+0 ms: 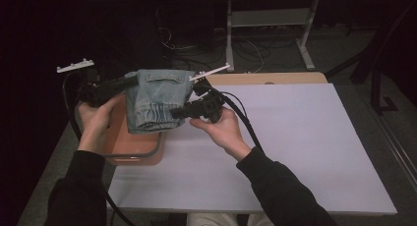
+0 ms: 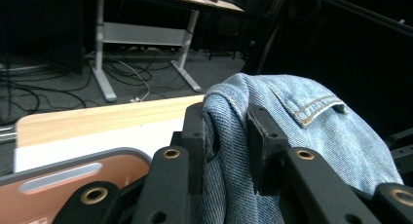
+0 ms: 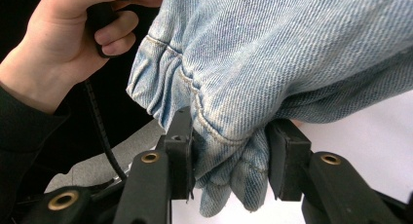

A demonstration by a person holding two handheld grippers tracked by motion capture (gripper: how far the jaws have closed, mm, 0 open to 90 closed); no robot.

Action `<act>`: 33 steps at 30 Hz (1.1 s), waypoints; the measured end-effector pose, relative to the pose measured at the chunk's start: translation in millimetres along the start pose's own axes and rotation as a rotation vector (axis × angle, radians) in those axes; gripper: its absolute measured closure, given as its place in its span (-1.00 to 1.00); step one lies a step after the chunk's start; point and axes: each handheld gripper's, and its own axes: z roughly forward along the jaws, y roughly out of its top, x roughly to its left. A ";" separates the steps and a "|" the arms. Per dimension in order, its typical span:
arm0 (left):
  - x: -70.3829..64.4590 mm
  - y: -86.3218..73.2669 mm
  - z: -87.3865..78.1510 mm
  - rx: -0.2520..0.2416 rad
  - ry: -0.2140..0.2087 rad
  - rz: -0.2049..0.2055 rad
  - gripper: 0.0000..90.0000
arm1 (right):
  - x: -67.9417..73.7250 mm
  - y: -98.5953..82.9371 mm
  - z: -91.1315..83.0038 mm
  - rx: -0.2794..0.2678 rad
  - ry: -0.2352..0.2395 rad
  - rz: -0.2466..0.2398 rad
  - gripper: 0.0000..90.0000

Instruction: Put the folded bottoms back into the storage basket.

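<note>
The denim garment is held up above the table's left edge, over the orange bin. Its upper fold is clamped by the left claw. Its gathered hem is pinched by the right claw.

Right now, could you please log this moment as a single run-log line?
left gripper: shut on denim garment | right gripper: shut on hem | garment: held above orange bin

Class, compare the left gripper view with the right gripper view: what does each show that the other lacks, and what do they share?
Left gripper view alone: an orange tray, a wooden table edge, a pocket flap and floor cables.
Right gripper view alone: the person's left hand on a black handle and the gathered elastic hem.
Both: black jaws closed on the denim garment, over the white sheet.
</note>
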 end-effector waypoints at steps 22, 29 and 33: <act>33.0 -2.2 -23.1 -0.011 0.042 -0.038 0.60 | 11.1 16.2 40.0 0.020 0.012 -0.020 0.31; 49.5 -11.2 -24.9 -0.005 0.053 -0.073 0.60 | 12.1 17.1 57.6 0.041 0.007 -0.013 0.31; 58.5 -18.5 -27.3 0.001 0.064 -0.081 0.60 | 10.7 14.9 69.8 0.052 0.013 -0.002 0.31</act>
